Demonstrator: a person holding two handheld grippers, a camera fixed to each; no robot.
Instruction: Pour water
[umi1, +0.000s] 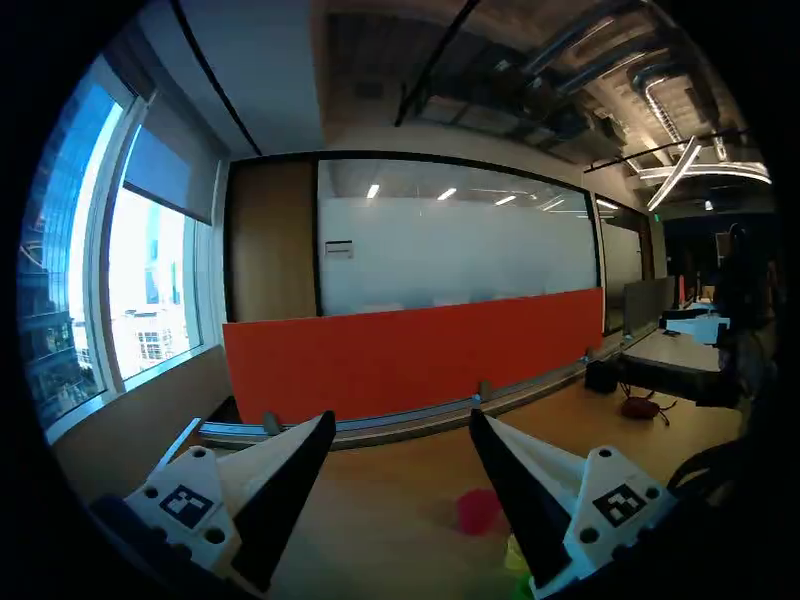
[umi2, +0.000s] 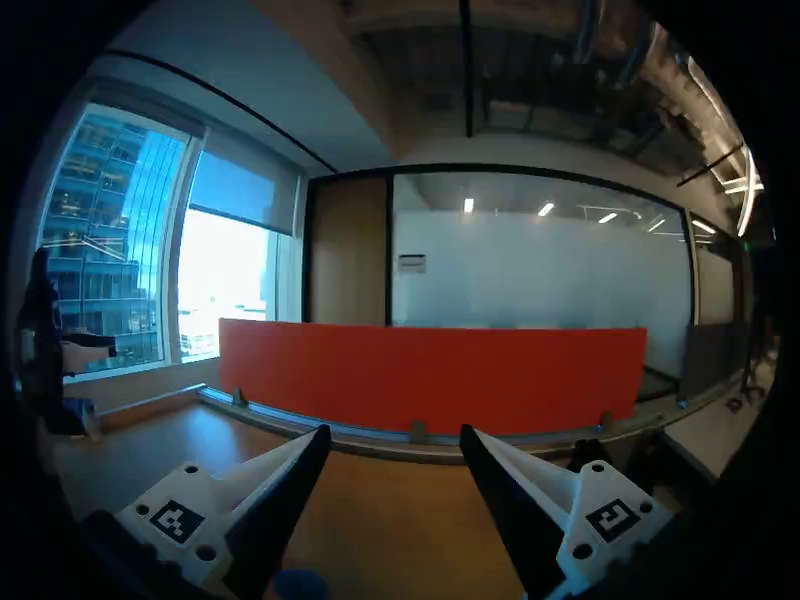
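Left tool: its fingers are standing wide apart and holding nothing; it is hovering over the wooden surface.

Right tool: it is likewise gaping wide, gripping nothing, and pointing across the same wood.

Pink item: round and blurred, it is lying on the surface in the left gripper view, between the fingers and nearer the right-hand one. What it is cannot be told.

Yellow-green item: it is sitting just below the pink one and showing at the edge of the right-hand finger.

Blue item: rounded, it is peeking up at the bottom of the right gripper view, beside the left-hand finger.

Orange panel: it is standing upright along the far edge of the surface.

Window: it is glowing at the left.

Glass wall: frosted, it is rising behind the panel.
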